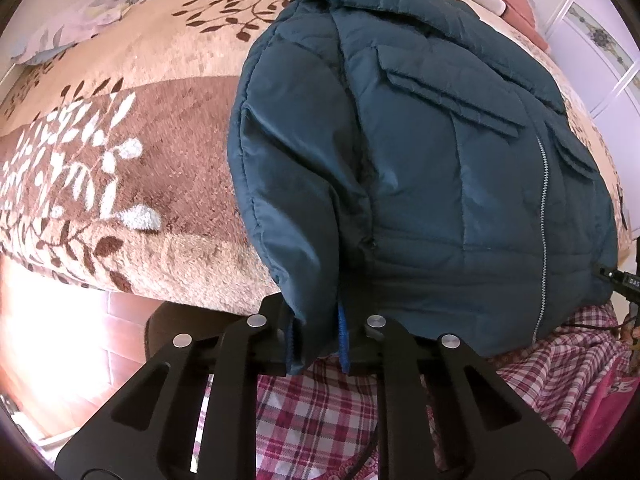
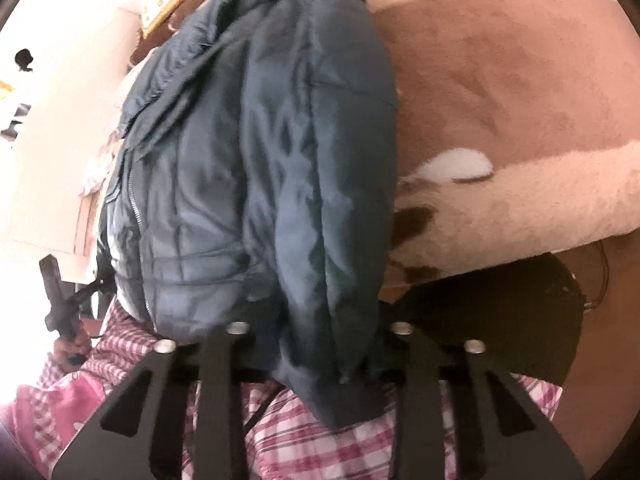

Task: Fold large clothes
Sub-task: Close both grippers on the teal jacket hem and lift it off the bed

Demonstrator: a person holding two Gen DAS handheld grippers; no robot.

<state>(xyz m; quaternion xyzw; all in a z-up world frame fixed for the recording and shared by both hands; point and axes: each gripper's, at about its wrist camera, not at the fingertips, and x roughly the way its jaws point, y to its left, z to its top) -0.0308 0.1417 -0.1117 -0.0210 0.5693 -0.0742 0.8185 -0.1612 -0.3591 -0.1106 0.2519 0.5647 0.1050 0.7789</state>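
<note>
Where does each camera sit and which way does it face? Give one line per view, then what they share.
Left wrist: on the left gripper, looking steeply down along its jaws, shut on a sleeve cuff of the teal jacket lying on the leaf-patterned blanket; the person's plaid clothing shows below.
Right wrist: on the right gripper, angled down, jaws shut on the other sleeve; plaid clothing shows below.
Shared: the jacket, the blanket, the plaid clothing.
</note>
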